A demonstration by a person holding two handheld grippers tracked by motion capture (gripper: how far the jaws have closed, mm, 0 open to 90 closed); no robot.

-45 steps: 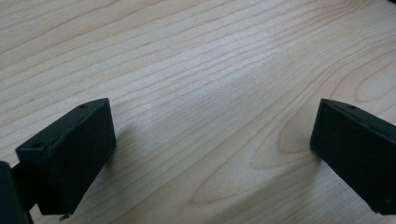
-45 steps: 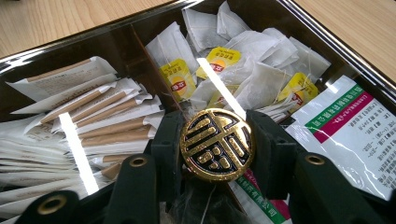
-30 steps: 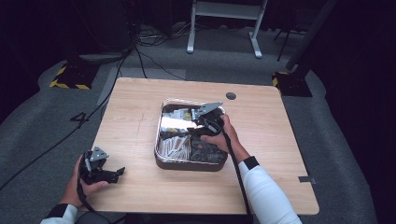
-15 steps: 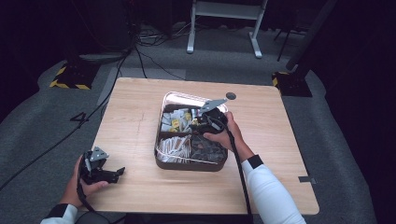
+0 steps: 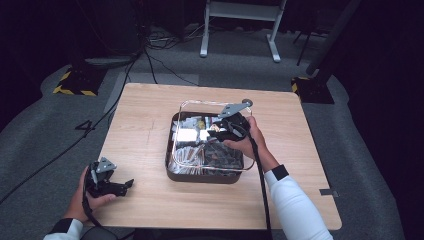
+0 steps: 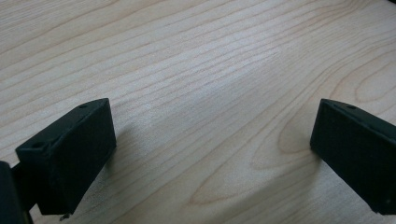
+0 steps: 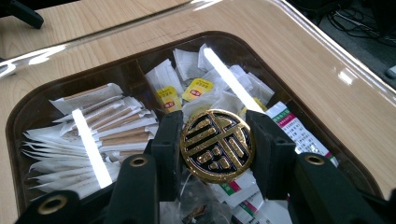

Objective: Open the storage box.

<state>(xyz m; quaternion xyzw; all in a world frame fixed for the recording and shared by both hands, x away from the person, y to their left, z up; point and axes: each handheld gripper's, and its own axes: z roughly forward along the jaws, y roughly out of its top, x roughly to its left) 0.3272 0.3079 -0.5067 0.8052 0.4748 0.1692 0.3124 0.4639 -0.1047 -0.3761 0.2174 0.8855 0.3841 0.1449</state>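
Note:
A dark brown compartment box (image 5: 202, 176) stands mid-table, holding paper sachets (image 7: 112, 121) and yellow-tagged tea bags (image 7: 198, 88). Its clear lid (image 5: 197, 106) hangs a little above it, slightly tilted. My right gripper (image 5: 220, 131) is shut on the lid's round gold-and-black knob (image 7: 217, 145), one black finger pressing on each side. My left gripper (image 5: 125, 186) rests near the table's front left corner, well apart from the box. In the left gripper view that left gripper (image 6: 212, 154) stands open over bare wood, with nothing between its jaws.
The wooden table (image 5: 140, 125) has free room left of the box and along the front edge. A small dark disc (image 5: 246, 102) lies near the far edge. Floor cables (image 5: 150, 55) and a white stand (image 5: 240, 25) lie beyond the table.
My right gripper has risen with the clear lid, which now hangs free above the box. The left hand has not moved.

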